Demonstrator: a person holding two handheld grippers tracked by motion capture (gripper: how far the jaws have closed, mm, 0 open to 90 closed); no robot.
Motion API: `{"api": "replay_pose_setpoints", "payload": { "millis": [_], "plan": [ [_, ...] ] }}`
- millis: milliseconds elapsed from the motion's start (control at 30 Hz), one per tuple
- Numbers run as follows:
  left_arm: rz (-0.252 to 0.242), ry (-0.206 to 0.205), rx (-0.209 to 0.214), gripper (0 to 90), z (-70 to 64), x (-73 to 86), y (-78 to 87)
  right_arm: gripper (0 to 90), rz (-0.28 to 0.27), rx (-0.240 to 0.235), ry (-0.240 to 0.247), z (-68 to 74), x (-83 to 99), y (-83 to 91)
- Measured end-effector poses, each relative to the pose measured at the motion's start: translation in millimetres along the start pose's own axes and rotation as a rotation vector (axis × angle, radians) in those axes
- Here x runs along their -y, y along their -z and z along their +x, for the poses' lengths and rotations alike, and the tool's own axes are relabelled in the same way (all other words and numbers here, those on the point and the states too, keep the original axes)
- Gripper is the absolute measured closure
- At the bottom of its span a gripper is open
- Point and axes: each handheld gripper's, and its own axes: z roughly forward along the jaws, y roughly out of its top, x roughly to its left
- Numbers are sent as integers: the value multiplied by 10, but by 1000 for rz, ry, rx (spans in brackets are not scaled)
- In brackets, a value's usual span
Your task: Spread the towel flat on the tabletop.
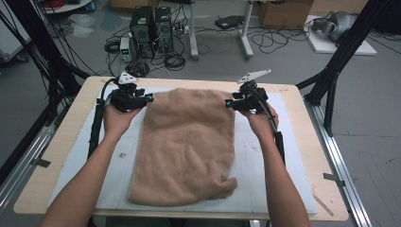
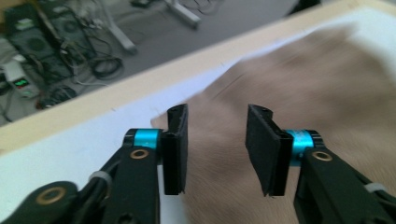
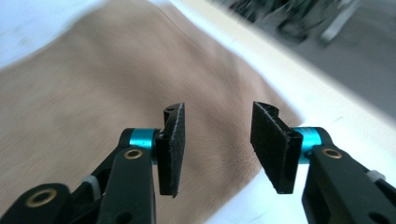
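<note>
A tan fleece towel (image 1: 189, 144) lies folded on the white mat (image 1: 262, 184), its near right corner rumpled. My left gripper (image 1: 147, 98) hovers at the towel's far left corner, open, its black pads (image 2: 177, 149) standing apart above the cloth (image 2: 299, 93) with nothing between them. My right gripper (image 1: 228, 103) hovers at the far right corner, also open, with towel (image 3: 84, 112) showing through the gap between its pads (image 3: 273, 144). Both hands come in from the near edge.
The mat covers a light wooden table (image 1: 302, 137) framed by black struts (image 1: 340, 56). Beyond the far edge the floor holds computer towers (image 1: 151, 28), cables, a desk leg (image 1: 246, 33) and cardboard boxes (image 1: 283, 12).
</note>
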Motion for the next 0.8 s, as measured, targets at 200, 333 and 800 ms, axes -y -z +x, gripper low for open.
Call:
{"api": "replay_pose_setpoints", "payload": {
  "millis": [200, 333, 800],
  "plan": [
    [49, -25, 67, 569, -120, 401, 40, 530, 39, -103, 19, 277, 417, -131],
    [63, -48, 103, 543, -216, 611, 123, 510, 20, -156, 35, 461, 623, -100],
    [49, -87, 216, 438, -582, 1109, 581, 468, -55, -296, 68, 884, 1075, 124]
  ]
}}
